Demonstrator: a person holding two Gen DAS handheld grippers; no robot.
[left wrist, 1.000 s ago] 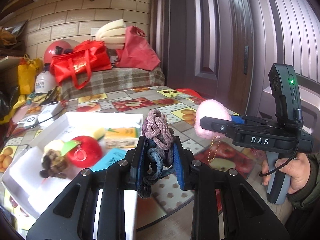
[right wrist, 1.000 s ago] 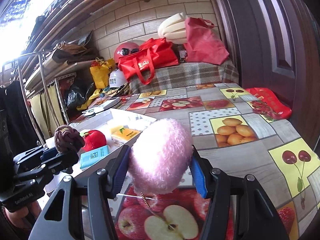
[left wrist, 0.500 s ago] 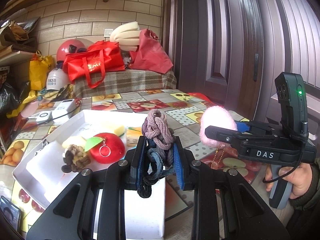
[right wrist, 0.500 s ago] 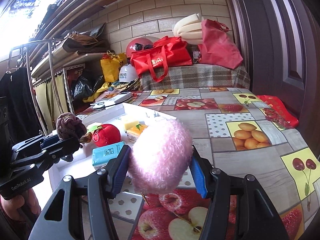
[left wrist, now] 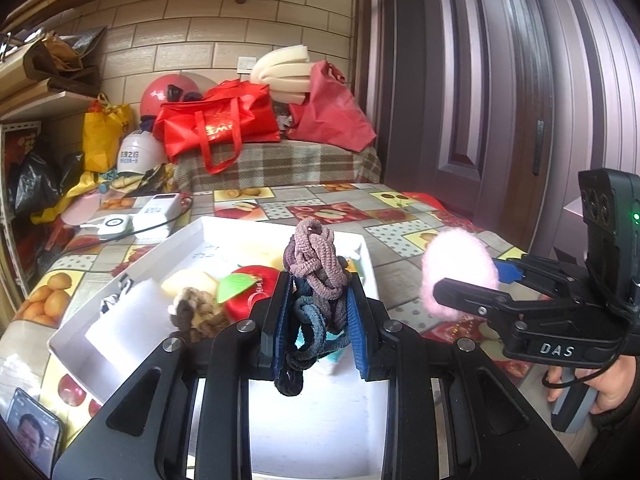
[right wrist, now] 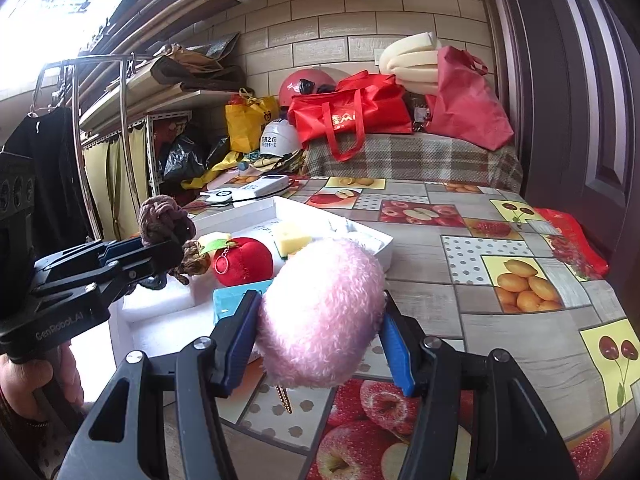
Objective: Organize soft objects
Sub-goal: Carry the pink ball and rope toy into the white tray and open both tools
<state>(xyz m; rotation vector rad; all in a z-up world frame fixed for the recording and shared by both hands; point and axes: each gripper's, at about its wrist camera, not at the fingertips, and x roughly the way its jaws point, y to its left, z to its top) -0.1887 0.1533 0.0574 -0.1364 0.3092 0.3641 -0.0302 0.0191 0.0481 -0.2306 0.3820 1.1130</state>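
My left gripper (left wrist: pixel 318 320) is shut on a bundle of braided hair ties (left wrist: pixel 314 264), mauve on top and dark blue below, held above the near half of a white tray (left wrist: pixel 132 268). My right gripper (right wrist: pixel 320 332) is shut on a fluffy pink pom-pom (right wrist: pixel 320 312) with a gold chain hanging under it, held above the table just right of the tray's (right wrist: pixel 376 258) near corner. Each gripper shows in the other's view: the right gripper (left wrist: pixel 464 284) and the left gripper (right wrist: pixel 160 248). In the tray lie a red plush apple (right wrist: pixel 242 260), a yellow sponge (right wrist: pixel 290 236) and a brown plush (left wrist: pixel 196 312).
A teal card (right wrist: pixel 236 298) and white foam blocks (left wrist: pixel 128 320) lie in the tray. A power bank (left wrist: pixel 160 212) and white charger (left wrist: pixel 110 225) sit beyond it on the fruit-print tablecloth (right wrist: pixel 500 248). A phone (left wrist: pixel 32 434) lies near left. Red bags (left wrist: pixel 218 124) stand behind; a door is right.
Both grippers have moved left and up over the table with their loads; the tray now lies more directly under the left gripper. Neither grip has changed.
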